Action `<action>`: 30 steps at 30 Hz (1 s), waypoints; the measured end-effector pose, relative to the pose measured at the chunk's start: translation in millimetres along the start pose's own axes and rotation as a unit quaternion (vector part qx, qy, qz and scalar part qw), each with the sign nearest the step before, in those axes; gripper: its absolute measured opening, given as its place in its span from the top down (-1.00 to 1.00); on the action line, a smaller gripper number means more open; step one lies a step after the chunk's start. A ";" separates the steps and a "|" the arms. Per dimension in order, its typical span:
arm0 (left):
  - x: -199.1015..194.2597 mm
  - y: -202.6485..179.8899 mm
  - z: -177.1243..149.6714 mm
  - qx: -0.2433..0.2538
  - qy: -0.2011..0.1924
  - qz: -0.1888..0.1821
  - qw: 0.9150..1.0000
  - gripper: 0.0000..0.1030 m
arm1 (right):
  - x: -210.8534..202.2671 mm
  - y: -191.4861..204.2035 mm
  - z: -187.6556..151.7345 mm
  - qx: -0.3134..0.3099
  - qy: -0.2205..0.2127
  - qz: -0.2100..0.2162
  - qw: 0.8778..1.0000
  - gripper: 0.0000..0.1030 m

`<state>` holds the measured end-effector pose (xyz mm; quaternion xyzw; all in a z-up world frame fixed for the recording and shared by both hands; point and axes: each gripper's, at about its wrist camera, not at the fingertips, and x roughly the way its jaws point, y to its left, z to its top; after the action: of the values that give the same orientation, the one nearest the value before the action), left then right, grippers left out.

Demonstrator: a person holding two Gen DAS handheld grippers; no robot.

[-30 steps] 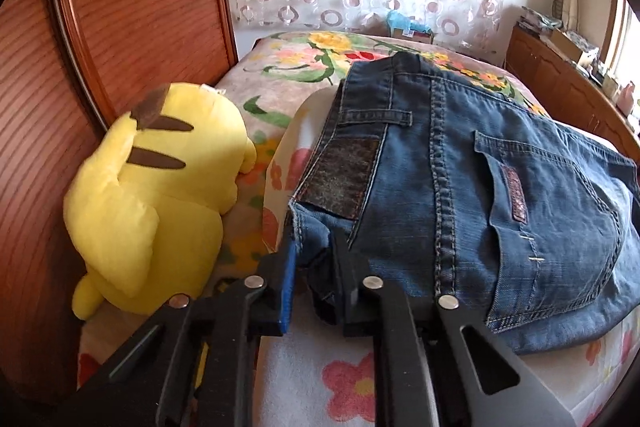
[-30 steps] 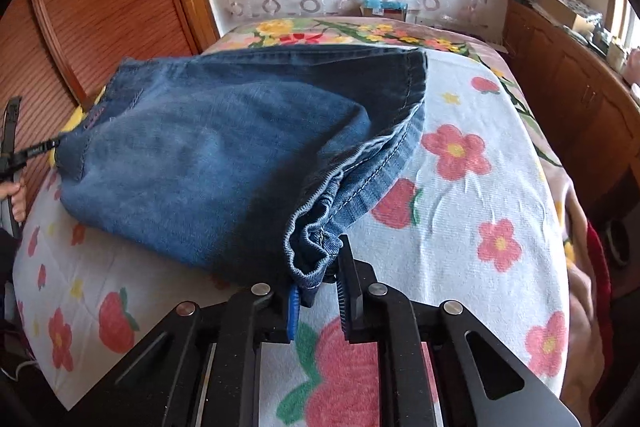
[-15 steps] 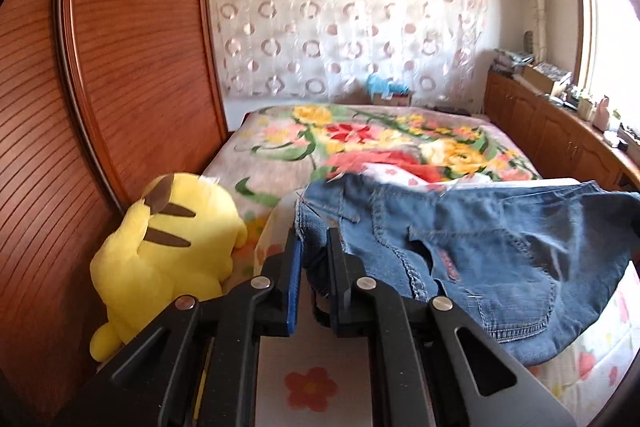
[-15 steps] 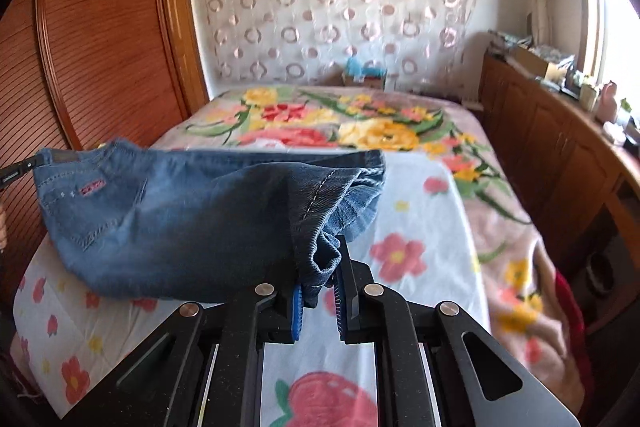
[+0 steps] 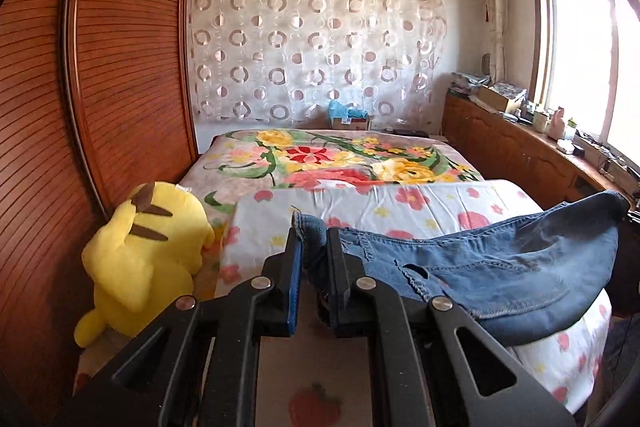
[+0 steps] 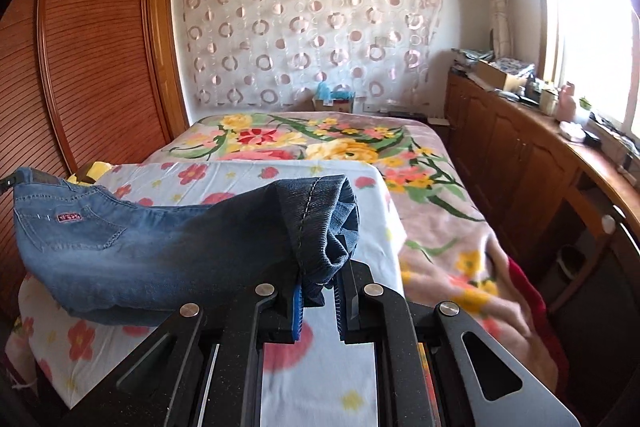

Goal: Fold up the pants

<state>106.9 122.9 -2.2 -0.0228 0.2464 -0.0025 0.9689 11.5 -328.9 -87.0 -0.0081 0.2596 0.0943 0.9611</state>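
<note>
My left gripper [image 5: 314,247] is clamped on the waistband corner of the jeans [image 5: 500,275]. My right gripper [image 6: 318,291] is clamped on the bunched hem end. The jeans hang stretched between both claws, above the flower-print sheet [image 6: 248,179], with only their sagging underside near it. A small pink label [image 6: 69,216] sits on the back pocket; its lettering is too small to read. A yellow plush toy [image 5: 144,259] rests just left of the sheet, against the wooden wardrobe [image 5: 120,67].

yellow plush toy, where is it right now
In the left wrist view the yellow plush toy sits at left, between the wooden wardrobe and the flowered sheet.
</note>
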 end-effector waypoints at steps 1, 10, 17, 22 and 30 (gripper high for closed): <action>-5.3 1.1 -4.2 -0.005 0.000 -0.003 1.000 0.77 | -10.4 0.6 -7.0 0.002 -0.003 0.000 1.000 0.77; -13.3 -5.3 -70.0 -0.002 0.065 -0.028 0.997 0.76 | -40.5 5.1 -62.1 0.033 0.034 0.014 0.999 0.76; -5.0 -14.3 -101.4 0.016 0.103 -0.010 0.995 0.74 | -15.2 -1.1 -80.4 0.057 0.076 0.015 0.995 0.74; -8.7 -20.2 -103.9 0.040 0.106 -0.014 0.993 0.52 | -10.5 -9.7 -85.9 0.064 0.086 0.017 0.994 0.73; -22.6 -30.9 -92.8 0.040 0.085 -0.042 0.995 -0.29 | -10.6 -7.7 -88.0 0.075 0.091 0.019 0.993 0.73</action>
<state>42.9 88.5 -71.5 0.0059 0.3267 -0.0546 0.9435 -39.9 -343.9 -158.1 0.0602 0.3522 0.0915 0.9295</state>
